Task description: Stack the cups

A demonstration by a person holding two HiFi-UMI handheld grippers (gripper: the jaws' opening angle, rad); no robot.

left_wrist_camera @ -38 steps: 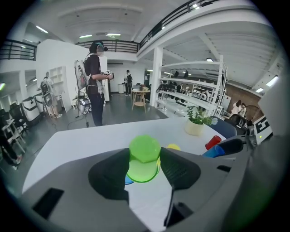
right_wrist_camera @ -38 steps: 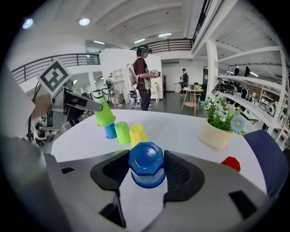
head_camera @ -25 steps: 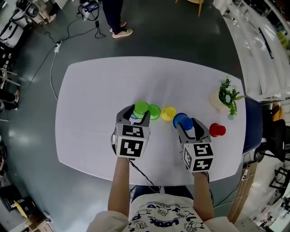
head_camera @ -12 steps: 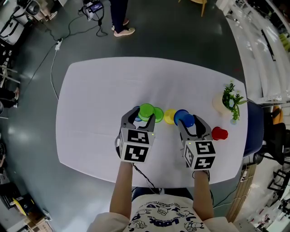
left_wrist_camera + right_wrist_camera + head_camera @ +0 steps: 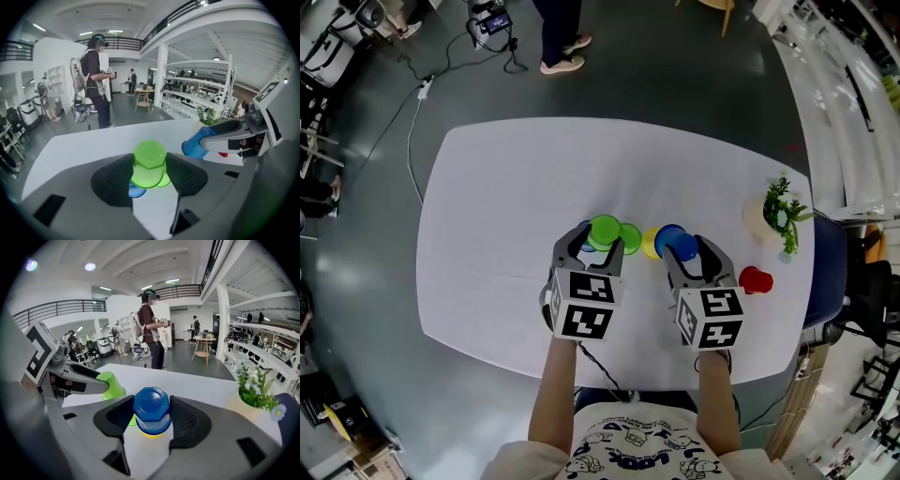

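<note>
Overhead, the table [image 5: 506, 187] carries a short row of cups near its front edge, and both grippers hang over that row. The left gripper [image 5: 600, 240] pinches a green cup [image 5: 604, 229] and the right gripper [image 5: 684, 251] a blue cup [image 5: 673, 240]. Between them on the table stand a second green cup [image 5: 629, 238] and a yellow cup [image 5: 649, 244], with the blue cup overlapping the yellow one's right side. A red cup [image 5: 756, 279] sits well apart to the right. Both forearms reach forward side by side, with the grippers sloping down.

From the left gripper view, the jaws press on the green cup's sides. It is upside down, base toward the camera, axis roughly upright. Below it, another blue cup [image 5: 133, 190] peeks out at lower left and the second green cup at lower right, so the held cup looks to sit between the two, not squarely over either.

From the right gripper view, the jaws clamp the blue cup, also inverted. The yellow cup shows just under its rim, centred. The target lies straight below these jaws, so the right hand seems the nearer to a stack, and a plain lowering looks enough.
</note>
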